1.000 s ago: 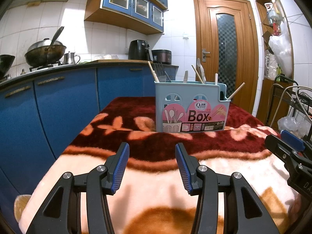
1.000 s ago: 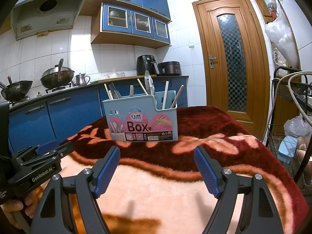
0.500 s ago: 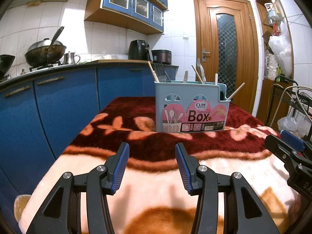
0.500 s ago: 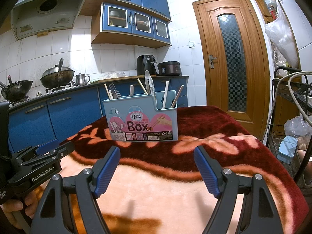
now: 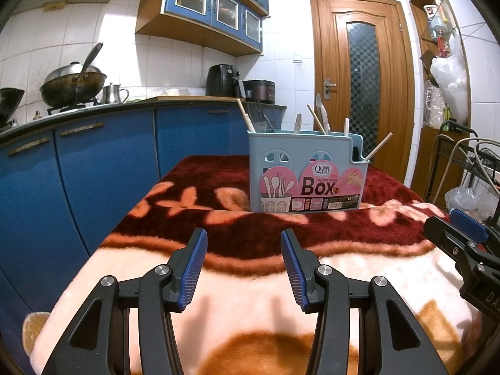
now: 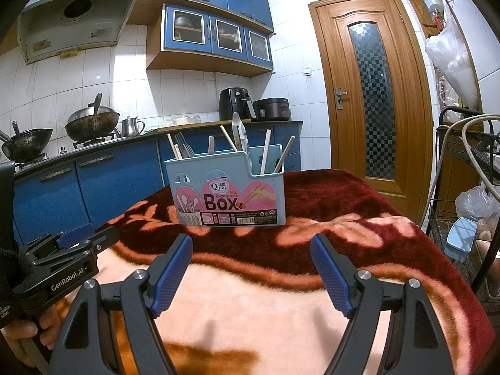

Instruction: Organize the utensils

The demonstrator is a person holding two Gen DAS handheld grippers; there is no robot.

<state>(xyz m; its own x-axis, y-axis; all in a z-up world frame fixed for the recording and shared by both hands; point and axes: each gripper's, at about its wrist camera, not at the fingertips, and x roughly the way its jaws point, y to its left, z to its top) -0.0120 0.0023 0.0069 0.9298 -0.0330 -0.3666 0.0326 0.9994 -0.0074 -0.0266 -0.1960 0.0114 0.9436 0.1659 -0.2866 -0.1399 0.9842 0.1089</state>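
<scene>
A light-blue utensil box (image 5: 307, 173) (image 6: 229, 190) with a pink "Box" label stands upright on the far part of a red and peach blanket (image 5: 250, 268) (image 6: 281, 287). Chopsticks (image 6: 227, 139), forks (image 6: 184, 147) and a spoon (image 6: 239, 134) stick up out of its compartments. My left gripper (image 5: 243, 265) hovers over the near blanket, open, nothing between its blue pads. My right gripper (image 6: 251, 270) is open wider, also empty, well short of the box. Each gripper shows at the edge of the other's view.
Blue kitchen cabinets (image 5: 103, 162) run along the left with woks (image 6: 92, 123), a kettle and an air fryer (image 6: 236, 104) on the counter. A wooden door (image 6: 372, 93) stands behind. A wire rack (image 6: 468, 187) with bags sits at the right. A hand (image 6: 28, 337) holds the left gripper.
</scene>
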